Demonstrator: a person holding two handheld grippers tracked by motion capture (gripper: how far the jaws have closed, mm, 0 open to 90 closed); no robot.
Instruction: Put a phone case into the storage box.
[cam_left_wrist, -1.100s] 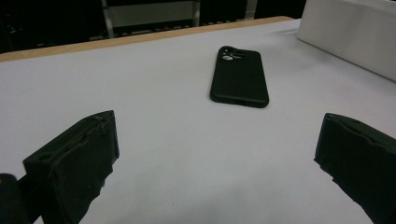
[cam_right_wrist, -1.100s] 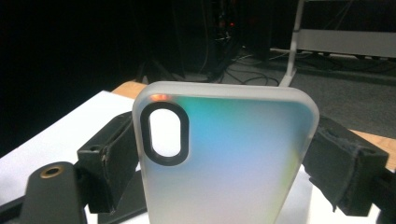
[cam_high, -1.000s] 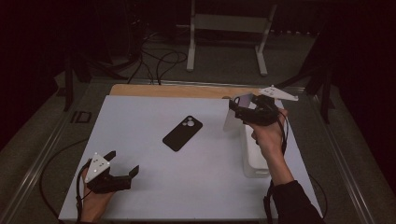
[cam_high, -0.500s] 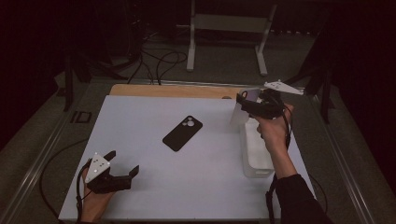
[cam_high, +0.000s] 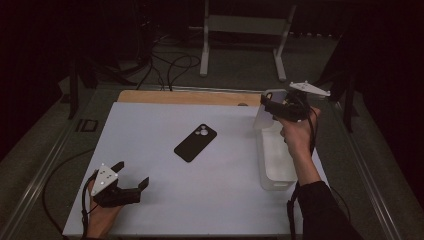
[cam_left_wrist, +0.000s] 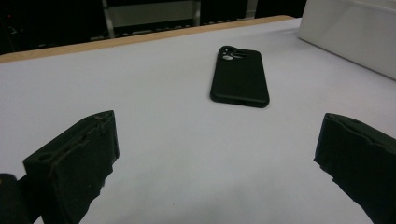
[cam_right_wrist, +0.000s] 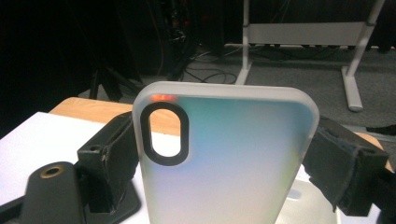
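Note:
A black phone (cam_high: 195, 142) lies face down in the middle of the white table top (cam_high: 150, 130); the left gripper view has the black phone (cam_left_wrist: 240, 77) ahead of the jaws. My left gripper (cam_high: 131, 176) rests near the front left corner, open, with nothing between its fingers (cam_left_wrist: 74, 163). My right gripper (cam_high: 265, 106) is raised over the far end of the white bin (cam_high: 276, 156). It is shut on a frosted translucent phone case (cam_right_wrist: 224, 158), which stands upright with a black-rimmed camera cutout at its top left. The frosted phone case (cam_high: 266, 112) also shows in the high view.
A bare wooden strip (cam_high: 190, 97) runs along the table's far edge. Beyond it a white stand (cam_high: 245, 30) and loose cables (cam_high: 170, 65) sit on the dark floor. The white bin's wall (cam_left_wrist: 350, 32) shows at the upper right of the left gripper view.
My right hand has carried the frosted case a little to the right, over the far end of the bin. The left gripper and the black phone have stayed put.

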